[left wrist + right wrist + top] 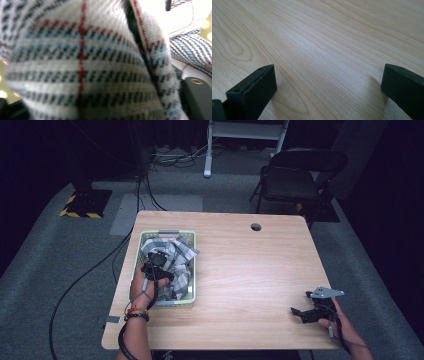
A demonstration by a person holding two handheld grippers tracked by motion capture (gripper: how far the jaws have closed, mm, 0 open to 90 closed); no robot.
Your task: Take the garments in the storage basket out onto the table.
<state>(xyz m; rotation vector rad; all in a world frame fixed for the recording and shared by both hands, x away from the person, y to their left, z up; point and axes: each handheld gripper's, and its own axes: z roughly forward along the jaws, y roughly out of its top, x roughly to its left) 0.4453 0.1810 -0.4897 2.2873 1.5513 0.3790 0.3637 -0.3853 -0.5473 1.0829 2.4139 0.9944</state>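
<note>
While the left tool (pixel 156 265) is buried in the crumpled white checked cloth (pixel 172 262) inside the pale green slatted plastic basket (pixel 193 270), I cannot tell whether its jaws grip. It looks like the grasping step; next comes a straight lift over the basket rim. The right tool (pixel 306 312) rests spread wide, empty, on the light wooden table (pixel 250 265), whose middle offers room.

A lab or recording studio, not a home: black drapes close in the far side and right, grey carpet (pixel 45 255) covers the floor, cables (pixel 150 195) trail across it, a hazard-striped stand base (pixel 85 202) sits far left, and a folding chair (pixel 295 177) stands beyond the wooden table (pixel 250 270).
</note>
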